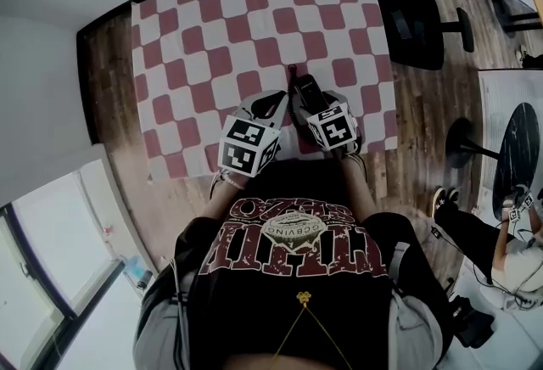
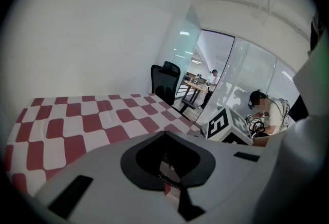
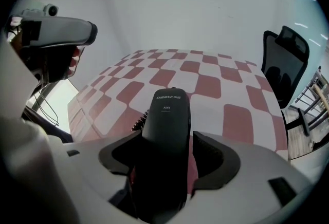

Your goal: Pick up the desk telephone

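Though plain — slim black telephone handset (image 3: 165,135)

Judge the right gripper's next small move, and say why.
Probably close the right gripper on the handset: its fingers stand wide apart on either side of the handset without pressing it, and the handset lies on the checked cloth, not yet lifted.

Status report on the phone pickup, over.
Left gripper shut, empty. Right gripper open, jaws astride the black telephone handset, not clamped. Handset lies on the checkered tablecloth; nothing blocking.
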Tool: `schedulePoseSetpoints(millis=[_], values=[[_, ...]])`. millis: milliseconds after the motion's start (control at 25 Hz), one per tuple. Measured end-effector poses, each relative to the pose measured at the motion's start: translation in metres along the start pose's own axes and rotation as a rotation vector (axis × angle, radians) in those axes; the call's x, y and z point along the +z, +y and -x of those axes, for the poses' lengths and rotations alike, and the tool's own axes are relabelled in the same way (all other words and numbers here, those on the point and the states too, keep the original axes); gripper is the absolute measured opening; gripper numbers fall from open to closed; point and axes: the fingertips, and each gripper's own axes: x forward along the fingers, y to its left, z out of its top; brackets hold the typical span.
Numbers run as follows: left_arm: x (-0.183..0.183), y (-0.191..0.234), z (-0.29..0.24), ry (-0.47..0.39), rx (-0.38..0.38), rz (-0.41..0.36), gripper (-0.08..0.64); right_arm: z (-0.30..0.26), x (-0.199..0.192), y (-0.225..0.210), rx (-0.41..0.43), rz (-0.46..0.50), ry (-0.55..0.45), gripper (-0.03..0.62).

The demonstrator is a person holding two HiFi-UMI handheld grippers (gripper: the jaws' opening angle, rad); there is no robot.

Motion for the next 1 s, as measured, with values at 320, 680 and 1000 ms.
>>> schedulePoseSetpoints(millis=[320, 680, 1000], values=[[-0.003, 0.010, 0.001, 0.005, 0.020, 0.016, 0.008, -0.014, -0.003, -0.003, 0.008, -0.095, 0.003, 0.302], [-0.009, 0.012, -0.002, 0.015, 0.015, 0.024, 0.008, -0.019, -0.006, -0.003, -0.058, -0.030, -0.004, 0.301], [-0.017, 0.007, -0.004, 0.024, -0.008, 0.030, 0.008, -0.017, -0.006, -0.004, -0.061, -0.035, -0.065, 0.288]])
